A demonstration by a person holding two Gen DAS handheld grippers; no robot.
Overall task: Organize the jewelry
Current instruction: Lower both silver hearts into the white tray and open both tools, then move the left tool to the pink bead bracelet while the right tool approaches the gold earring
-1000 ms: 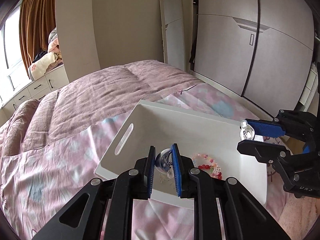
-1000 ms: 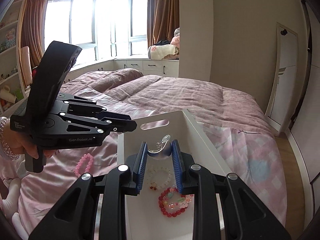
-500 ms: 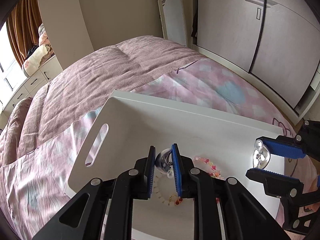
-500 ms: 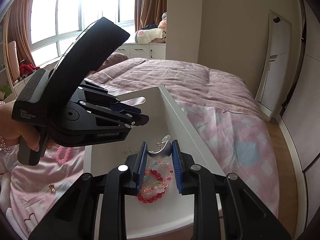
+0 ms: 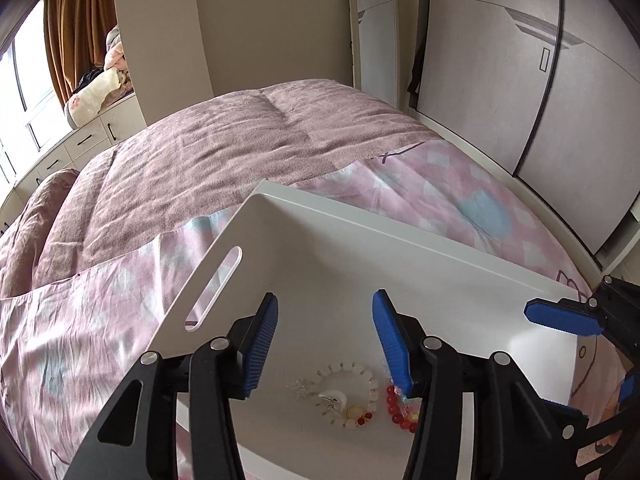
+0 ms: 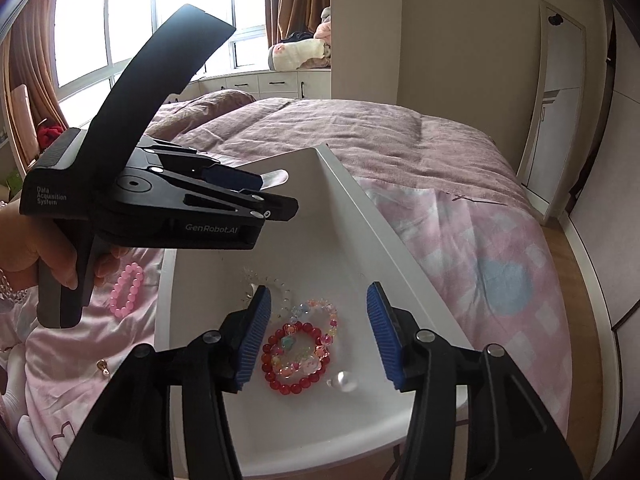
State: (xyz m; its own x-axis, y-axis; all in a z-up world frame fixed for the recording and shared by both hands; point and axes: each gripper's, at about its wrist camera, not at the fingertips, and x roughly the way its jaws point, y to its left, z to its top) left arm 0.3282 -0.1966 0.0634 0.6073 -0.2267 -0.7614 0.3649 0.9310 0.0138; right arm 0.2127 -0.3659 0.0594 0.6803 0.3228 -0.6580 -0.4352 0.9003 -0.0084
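A white tray (image 5: 344, 248) lies on the bed, also in the right wrist view (image 6: 352, 208). In it lie a white bead bracelet (image 5: 352, 392), a red bead bracelet (image 6: 296, 356), a pastel bracelet (image 6: 320, 316) and two silvery pearl earrings, one on the white bracelet (image 5: 334, 398), one on the tray floor (image 6: 345, 381). My left gripper (image 5: 324, 340) is open and empty above the tray. My right gripper (image 6: 318, 336) is open and empty above the bracelets. The right gripper's blue pads (image 5: 560, 316) show at the tray's right end.
A pink bead bracelet (image 6: 127, 288) and a small gold earring (image 6: 103, 367) lie on the pink sheet left of the tray. A mauve duvet (image 5: 224, 152) covers the far bed. Wardrobe doors (image 5: 520, 80) and a mirror (image 6: 556, 92) stand beyond.
Both grippers opened and let go of their silvery earrings, which now lie in the tray. Both moved lower over the tray.
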